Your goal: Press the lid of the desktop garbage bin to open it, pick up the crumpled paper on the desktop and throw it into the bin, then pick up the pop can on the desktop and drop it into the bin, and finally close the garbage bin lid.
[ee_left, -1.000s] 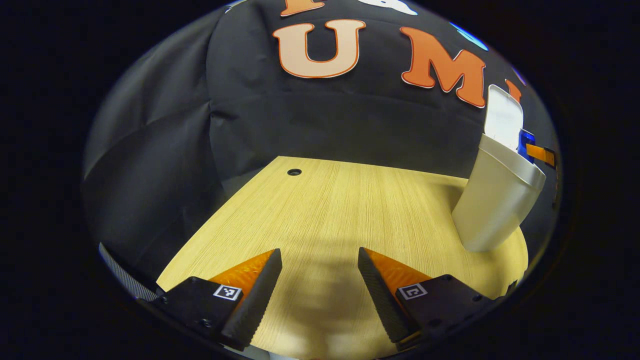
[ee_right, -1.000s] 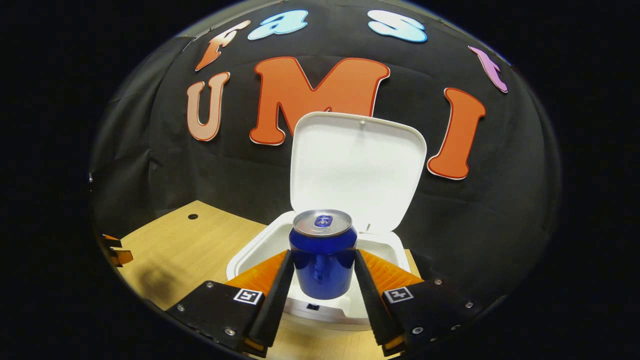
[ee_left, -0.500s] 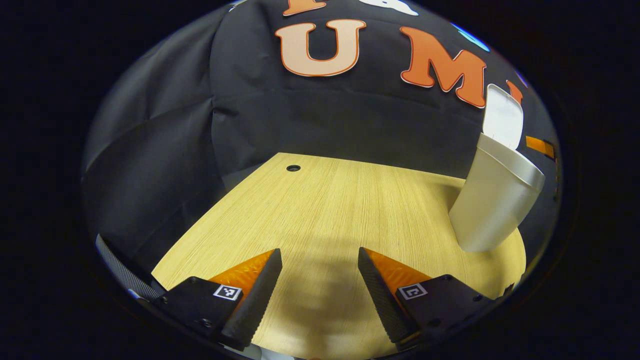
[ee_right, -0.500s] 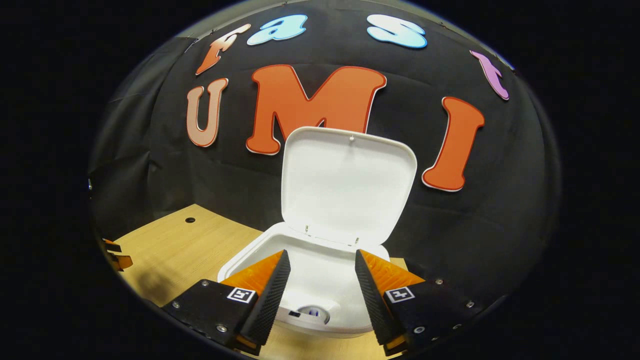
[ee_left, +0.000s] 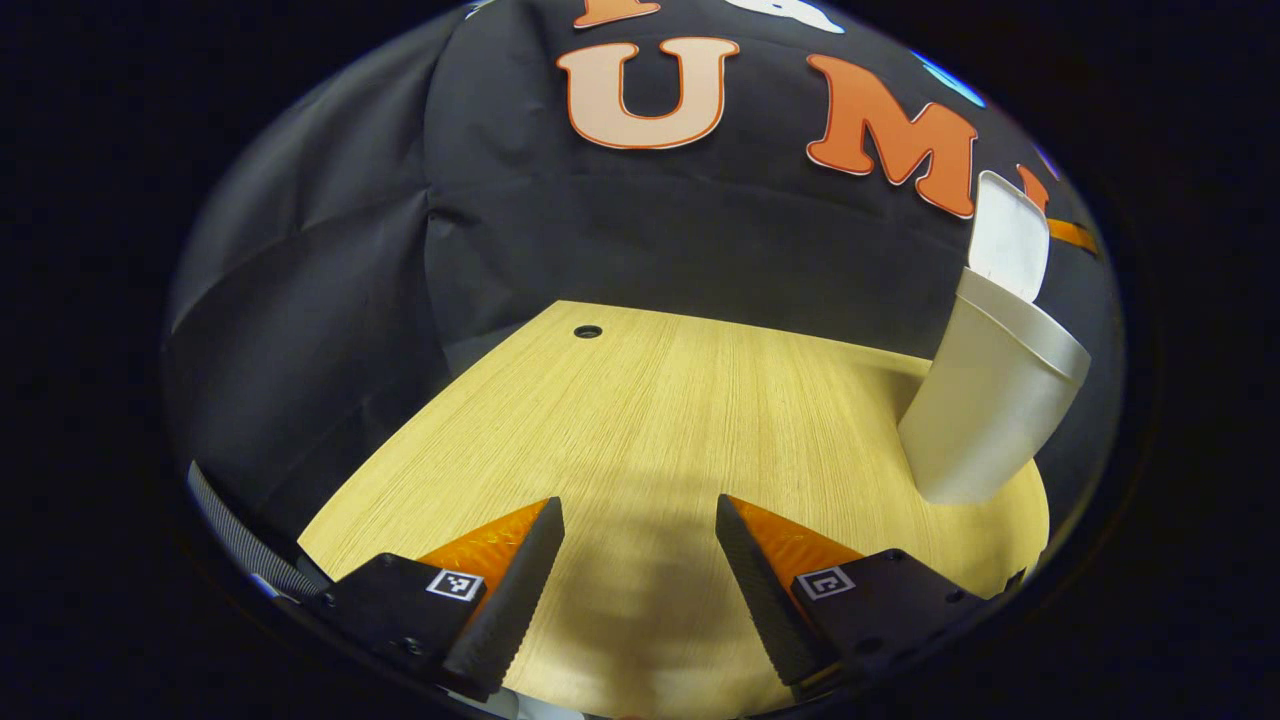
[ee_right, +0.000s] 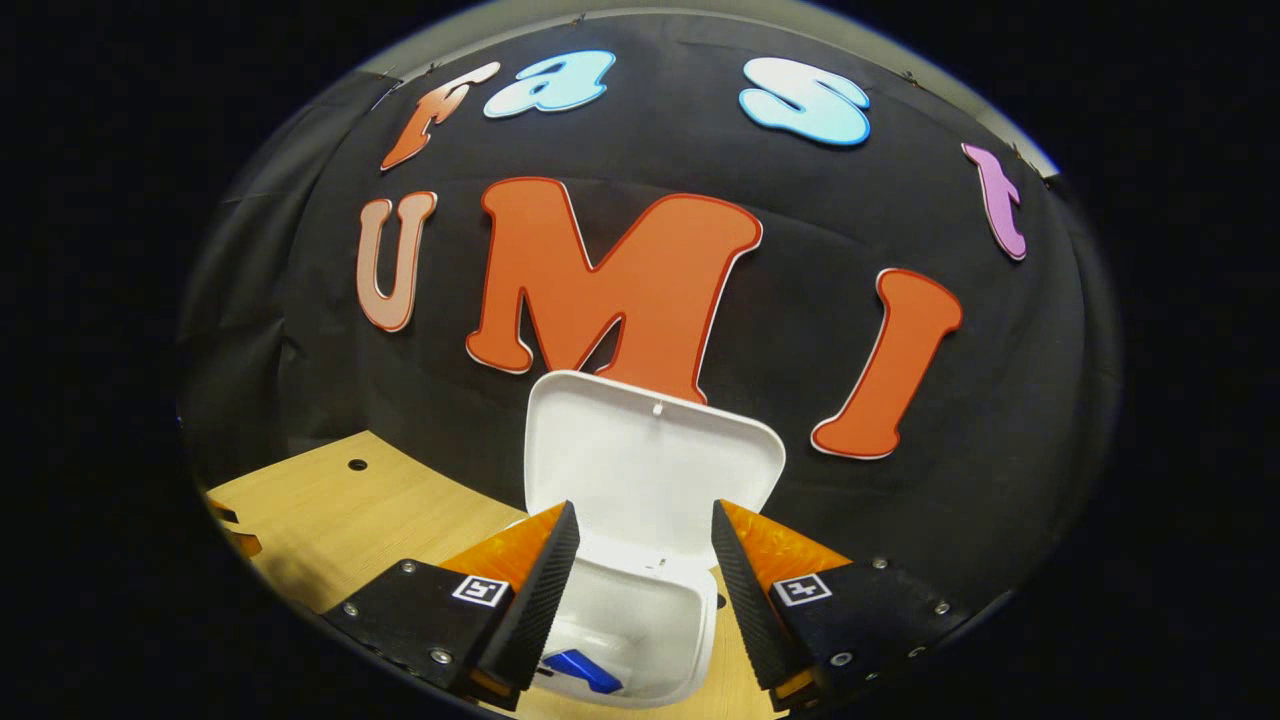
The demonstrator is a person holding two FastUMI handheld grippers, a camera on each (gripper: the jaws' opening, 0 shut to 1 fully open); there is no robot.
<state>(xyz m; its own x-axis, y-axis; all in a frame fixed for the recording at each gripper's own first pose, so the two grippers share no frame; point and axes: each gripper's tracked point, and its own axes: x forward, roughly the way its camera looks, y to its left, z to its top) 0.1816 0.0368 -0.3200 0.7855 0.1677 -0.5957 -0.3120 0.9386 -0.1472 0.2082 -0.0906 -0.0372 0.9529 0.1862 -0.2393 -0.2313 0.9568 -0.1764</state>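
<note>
- The bin (ee_right: 640, 620) stands open on the table (ee_right: 360, 520), its white lid (ee_right: 650, 470) tipped up and back against the black cloth wall (ee_right: 1000, 420).
- In the right gripper view, a blue piece of the can (ee_right: 578, 668) lies down inside the bin, at about 7 o'clock of the opening.
- The right gripper (ee_right: 640, 590) hangs above the bin's mouth with its fingers spread apart and nothing between them; the bin's white inside shows through the gap.
- In the left gripper view the bin (ee_left: 990, 400) stands at 3 o'clock, near the table's far right edge, with the raised lid (ee_left: 1008, 250) above it.
- An orange strip of the right gripper (ee_left: 1072, 235) peeks out past the lid at about 2 o'clock.
- The left gripper (ee_left: 640, 570) sits low over bare tabletop (ee_left: 650, 420) at 6 o'clock, well apart from the bin, fingers released and holding nothing.
- A small round hole (ee_left: 588, 331) marks the table near its far edge, at about 12 o'clock.
- I cannot tell where the crumpled paper is.
</note>
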